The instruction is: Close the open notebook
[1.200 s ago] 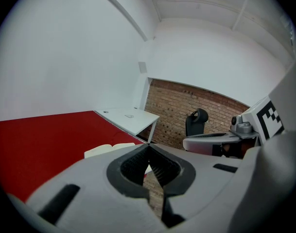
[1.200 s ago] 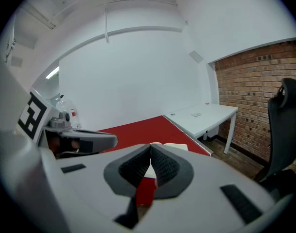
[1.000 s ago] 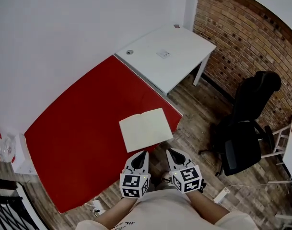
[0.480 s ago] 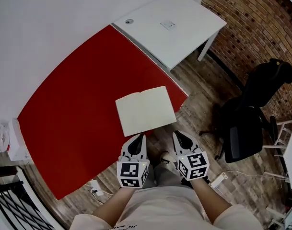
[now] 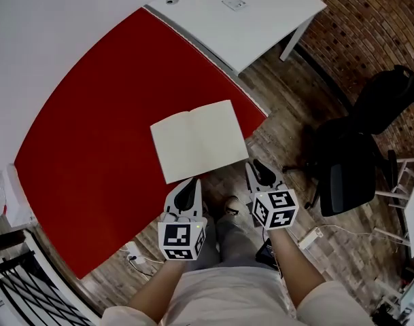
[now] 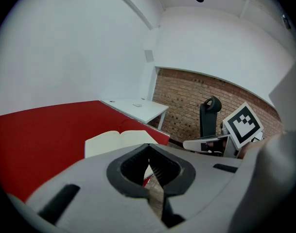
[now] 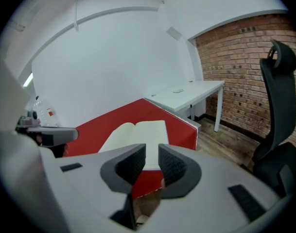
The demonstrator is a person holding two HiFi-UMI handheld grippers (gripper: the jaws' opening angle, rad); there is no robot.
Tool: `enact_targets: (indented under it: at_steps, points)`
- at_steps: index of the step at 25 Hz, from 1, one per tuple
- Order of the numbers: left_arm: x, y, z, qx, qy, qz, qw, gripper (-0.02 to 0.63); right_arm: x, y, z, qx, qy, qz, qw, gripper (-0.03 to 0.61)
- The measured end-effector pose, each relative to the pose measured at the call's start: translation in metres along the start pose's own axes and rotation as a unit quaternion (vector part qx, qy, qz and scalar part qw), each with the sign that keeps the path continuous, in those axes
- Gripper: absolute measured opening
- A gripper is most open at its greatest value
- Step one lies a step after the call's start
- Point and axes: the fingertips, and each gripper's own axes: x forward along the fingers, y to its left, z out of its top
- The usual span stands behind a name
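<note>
So far nothing done: notebook (image 5: pixel 198 140) lies open, flat, near front edge of red table (image 5: pixel 91 148). Left gripper (image 5: pixel 192 184) short of it, jaws together, empty. Right gripper (image 5: pixel 255 166) jaws have just been opening, narrow gap, empty.

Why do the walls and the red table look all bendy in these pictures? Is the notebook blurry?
Head view: a wide lens bends the red table and blackens the top right corner; the notebook looks sharp, evenly lit. Left gripper view: a round black rim, and the brick wall arches. Right gripper view: the same round rim, the black chair curves, the notebook a little soft.
</note>
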Motion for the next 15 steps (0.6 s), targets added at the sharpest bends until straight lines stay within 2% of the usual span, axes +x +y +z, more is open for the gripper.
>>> enact_targets:
  at_steps: [4, 15]
  points:
    - [0.009, 0.004, -0.007, -0.003, 0.006, 0.005, 1.0, 0.006, 0.02, -0.019, -0.015, 0.029, 0.013, -0.002, 0.999, 0.072]
    - [0.021, 0.011, -0.023, -0.009, 0.026, 0.006, 0.9996, 0.006, 0.062, -0.038, -0.05, 0.117, 0.056, 0.034, 0.991, 0.129]
